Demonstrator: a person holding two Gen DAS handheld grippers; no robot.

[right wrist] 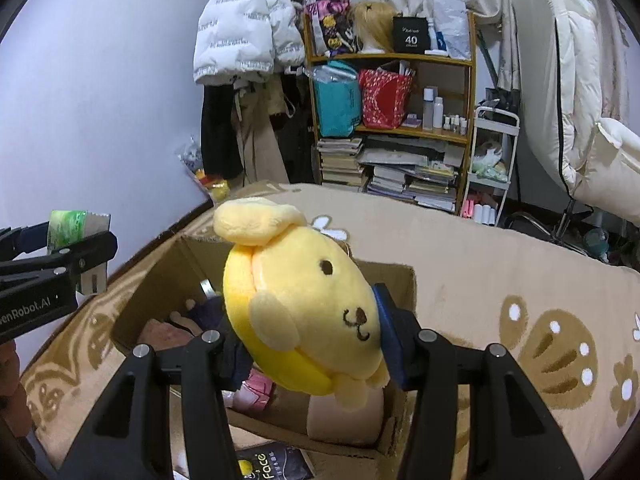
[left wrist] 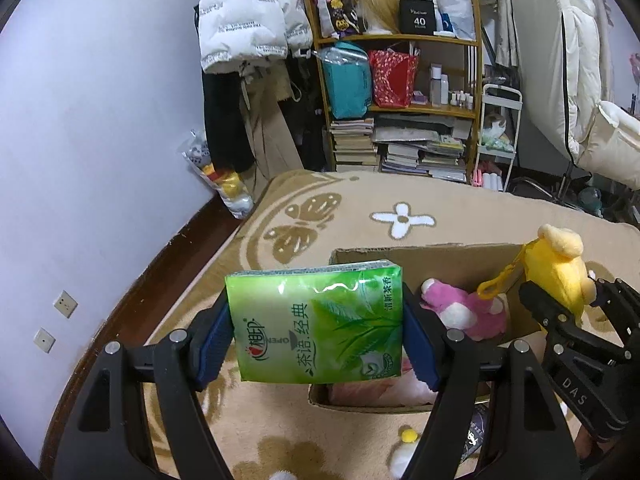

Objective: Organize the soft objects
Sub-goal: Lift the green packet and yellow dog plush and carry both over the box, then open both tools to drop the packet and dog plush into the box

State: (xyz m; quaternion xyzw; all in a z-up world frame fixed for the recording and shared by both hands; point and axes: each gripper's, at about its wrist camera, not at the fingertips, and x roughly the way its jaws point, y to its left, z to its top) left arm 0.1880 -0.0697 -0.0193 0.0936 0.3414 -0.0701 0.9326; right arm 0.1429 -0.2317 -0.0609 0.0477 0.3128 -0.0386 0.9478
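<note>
My left gripper [left wrist: 316, 336] is shut on a green tissue pack [left wrist: 320, 324] and holds it above the near left corner of an open cardboard box [left wrist: 440, 258]. A pink plush [left wrist: 464, 312] lies inside the box. My right gripper [right wrist: 308, 344] is shut on a yellow dog plush [right wrist: 304, 312] and holds it over the box [right wrist: 160, 276]. The same plush shows in the left wrist view [left wrist: 556, 268] at the right, with a yellow clip. The tissue pack shows edge-on in the right wrist view [right wrist: 68, 226] at the left.
The box stands on a beige patterned rug [left wrist: 360, 208]. A small yellow and white plush [left wrist: 406, 448] lies on the rug near the box. A dark packet [right wrist: 268, 464] lies in front of the box. A wooden shelf [left wrist: 400, 92] with books stands at the back.
</note>
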